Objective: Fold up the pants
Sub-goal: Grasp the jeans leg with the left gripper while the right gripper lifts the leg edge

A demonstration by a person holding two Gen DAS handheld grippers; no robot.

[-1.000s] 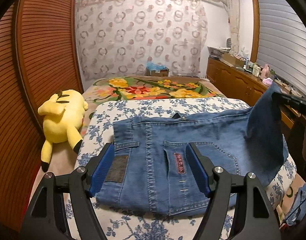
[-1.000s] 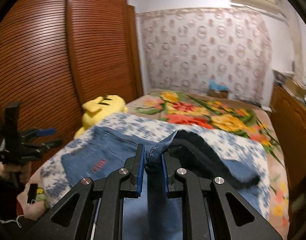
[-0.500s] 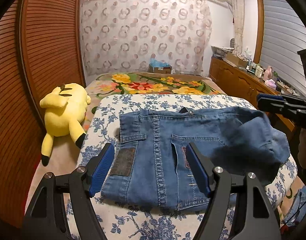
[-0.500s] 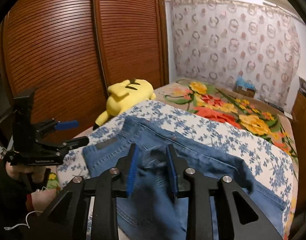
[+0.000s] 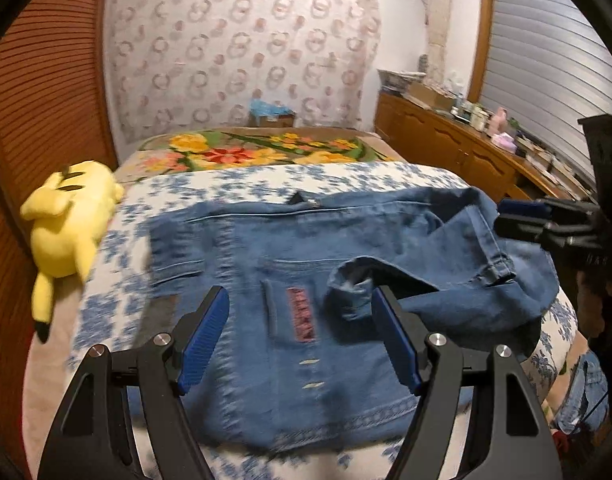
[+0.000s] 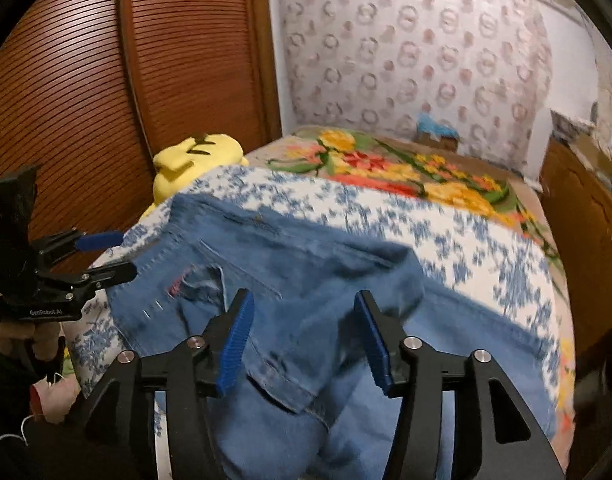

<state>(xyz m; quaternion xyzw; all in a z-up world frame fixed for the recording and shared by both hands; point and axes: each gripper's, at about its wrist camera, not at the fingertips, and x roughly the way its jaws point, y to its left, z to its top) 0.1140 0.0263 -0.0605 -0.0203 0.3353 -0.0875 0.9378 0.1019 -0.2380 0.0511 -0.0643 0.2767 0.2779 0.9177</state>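
Blue denim pants (image 5: 306, 280) lie on the near end of a bed (image 5: 385, 176), over a blue-flowered sheet, one leg folded loosely across the seat. The right claw (image 6: 302, 336) has just been opening, gripping nothing. The left claw (image 5: 298, 340) gapes wide, empty.

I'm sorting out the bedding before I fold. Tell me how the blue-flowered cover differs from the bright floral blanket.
The blue-flowered cover is white with small blue blossoms; the bright floral blanket shows large yellow, red and green flowers. The cover lies nearer, under the jeans; the blanket lies beyond it toward the wall, with no clothes on it. Both are spread on the same bed.
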